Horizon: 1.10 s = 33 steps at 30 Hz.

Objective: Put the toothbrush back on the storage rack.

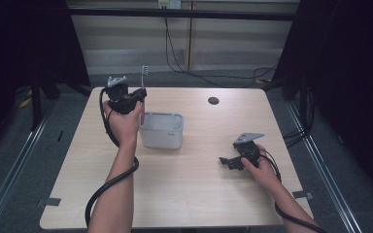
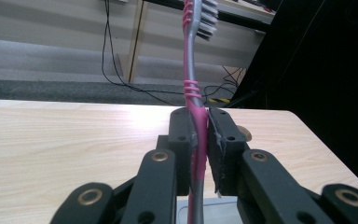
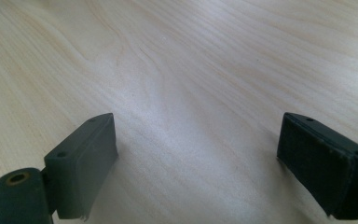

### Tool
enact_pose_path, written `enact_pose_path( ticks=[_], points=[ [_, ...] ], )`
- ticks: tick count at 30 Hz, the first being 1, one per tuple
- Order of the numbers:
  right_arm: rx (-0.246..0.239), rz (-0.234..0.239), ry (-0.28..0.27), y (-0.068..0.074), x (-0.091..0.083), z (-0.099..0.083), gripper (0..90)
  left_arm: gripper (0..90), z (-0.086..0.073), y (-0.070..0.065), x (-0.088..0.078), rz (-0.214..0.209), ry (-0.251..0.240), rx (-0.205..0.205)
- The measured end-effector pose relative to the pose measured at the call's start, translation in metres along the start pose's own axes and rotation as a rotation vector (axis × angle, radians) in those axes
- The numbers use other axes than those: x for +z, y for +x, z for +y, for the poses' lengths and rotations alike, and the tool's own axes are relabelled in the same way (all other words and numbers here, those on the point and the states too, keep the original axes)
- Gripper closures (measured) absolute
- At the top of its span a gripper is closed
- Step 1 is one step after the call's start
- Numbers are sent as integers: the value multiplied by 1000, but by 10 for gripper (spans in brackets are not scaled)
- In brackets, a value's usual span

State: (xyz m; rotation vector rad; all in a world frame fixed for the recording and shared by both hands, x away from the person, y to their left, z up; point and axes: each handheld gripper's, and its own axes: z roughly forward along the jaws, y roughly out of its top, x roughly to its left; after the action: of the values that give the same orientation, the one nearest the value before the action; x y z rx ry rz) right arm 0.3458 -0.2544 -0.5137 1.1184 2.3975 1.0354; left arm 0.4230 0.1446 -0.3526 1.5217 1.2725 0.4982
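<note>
While the right gripper (image 1: 229, 162) sits low on the desk (image 1: 199, 194) near the front right, fingers (image 3: 81, 161) spread wide with nothing in them, the left gripper (image 1: 140, 94) farther back has its fingers clamped on a pink toothbrush (image 1: 144, 92), held upright, bristles up, just beside the white box (image 1: 162, 129).

We see a toothbrush (image 1: 143, 92) with a pink and grey handle, ringed with pink ribs at the neck, and white and grey bristles at the head. It stands upright, head up, its handle clamped between the pads of the left gripper (image 2: 199, 140). It hangs over the left edge of a white box (image 1: 161, 130), its lower end just above the rim.
</note>
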Motion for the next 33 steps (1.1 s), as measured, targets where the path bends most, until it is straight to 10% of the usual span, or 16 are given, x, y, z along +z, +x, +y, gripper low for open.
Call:
enact_pose_path(
  ticks=[33],
  points=[
    [-5, 3, -2, 0, 0, 0, 112, 804, -22, 10, 19, 25, -5, -9]
  ],
)
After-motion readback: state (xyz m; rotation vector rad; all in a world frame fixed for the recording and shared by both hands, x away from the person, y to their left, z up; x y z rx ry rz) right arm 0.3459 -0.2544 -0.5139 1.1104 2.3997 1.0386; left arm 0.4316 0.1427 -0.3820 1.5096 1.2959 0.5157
